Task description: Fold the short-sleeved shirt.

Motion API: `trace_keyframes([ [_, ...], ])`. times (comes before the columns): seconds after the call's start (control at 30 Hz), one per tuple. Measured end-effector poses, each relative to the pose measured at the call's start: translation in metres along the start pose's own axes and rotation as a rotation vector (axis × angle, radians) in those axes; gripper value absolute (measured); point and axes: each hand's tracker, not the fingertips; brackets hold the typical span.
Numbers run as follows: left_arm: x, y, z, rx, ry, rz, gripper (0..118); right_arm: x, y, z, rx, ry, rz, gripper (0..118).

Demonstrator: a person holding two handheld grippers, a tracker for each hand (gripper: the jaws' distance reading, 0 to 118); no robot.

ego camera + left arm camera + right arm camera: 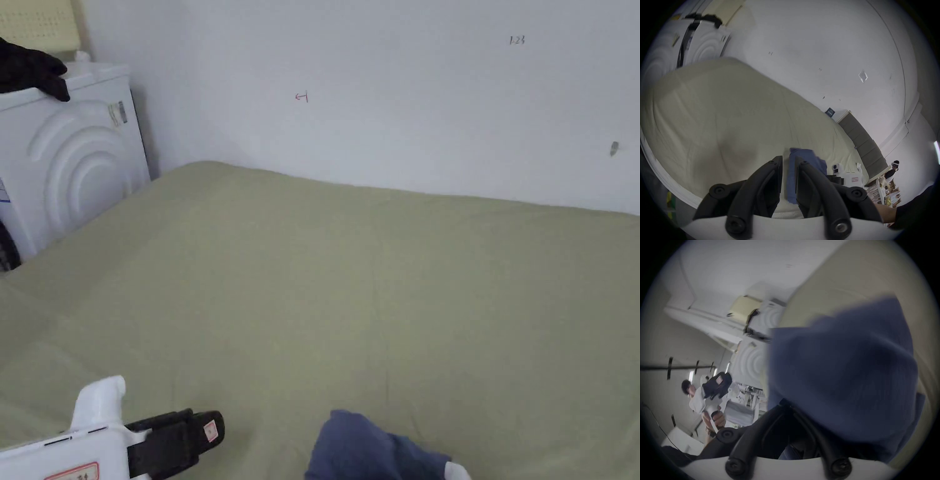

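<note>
A blue short-sleeved shirt (369, 450) rises in a bunched heap at the near edge of a bed (375, 281) covered in pale green sheeting, seen from the head view. The left hand-held gripper (209, 431), white-bodied with black jaws, hangs above the bed just left of the shirt and apart from it. In the left gripper view its jaws stand a little apart with nothing between them (788, 162); the blue cloth (804, 157) lies beyond them on the bed. The right hand-held gripper (791, 404) carries the shirt: in the right gripper view the blue fabric (843, 378) is draped thickly over its jaws and hides their tips, so whether both press on the cloth cannot be told. The same view shows the left hand-held gripper (718, 384) farther off, gripped by a hand (716, 418). A white washing machine (69, 169) stands against the white wall (406, 94) at the bed's far left corner, a dark item (31, 69) resting on top. Another person (892, 170) stands in the background by a padded panel (865, 141).
</note>
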Motion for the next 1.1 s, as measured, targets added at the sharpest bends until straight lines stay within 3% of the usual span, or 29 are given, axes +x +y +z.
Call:
trace_keyframes([
  [0.07, -0.013, -0.003, -0.009, -0.054, 0.000, 0.018, 16, 0.019, -0.003, 0.017, 0.097, 0.154, -0.113, 1],
  [0.17, -0.017, -0.002, -0.033, -0.139, -0.071, 0.038, 17, 0.020, -0.007, 0.034, 0.092, 0.091, -0.060, 1],
  [0.27, -0.009, -0.001, -0.063, -0.233, -0.135, 0.039, 20, 0.033, -0.012, 0.047, 0.122, 0.107, -0.122, 1],
  [0.3, -0.007, -0.001, -0.075, -0.253, -0.148, 0.035, 33, 0.035, -0.014, 0.049, 0.134, 0.113, -0.140, 1],
  [0.33, -0.011, -0.001, -0.088, -0.308, -0.169, 0.044, 61, 0.035, -0.015, 0.050, 0.131, 0.114, -0.125, 1],
  [0.37, -0.013, -0.002, -0.101, -0.342, -0.177, 0.034, 79, 0.036, -0.016, 0.050, 0.132, 0.114, -0.119, 1],
  [0.4, -0.015, -0.004, -0.113, -0.388, -0.198, 0.045, 85, 0.034, -0.016, 0.049, 0.134, 0.112, -0.114, 1],
  [0.57, -0.022, -0.026, -0.162, -0.559, -0.210, 0.122, 85, 0.032, -0.014, 0.049, 0.127, 0.111, -0.104, 1],
  [0.7, -0.026, -0.029, -0.175, -0.450, -0.336, 0.262, 90, 0.029, -0.016, 0.050, 0.132, 0.108, -0.094, 1],
  [0.8, -0.019, -0.033, -0.187, -0.451, -0.366, 0.331, 86, 0.030, -0.016, 0.050, 0.136, 0.106, -0.092, 1],
  [0.87, -0.004, -0.033, -0.186, -0.474, -0.268, 0.229, 48, 0.024, -0.016, 0.053, 0.149, 0.078, -0.067, 1],
  [0.9, -0.002, -0.030, -0.183, -0.479, -0.251, 0.174, 37, 0.021, -0.016, 0.054, 0.152, 0.063, -0.048, 1],
  [1.1, -0.027, -0.006, -0.175, -0.548, -0.230, 0.155, 34, -0.010, -0.014, 0.065, 0.212, -0.061, 0.130, 1],
])
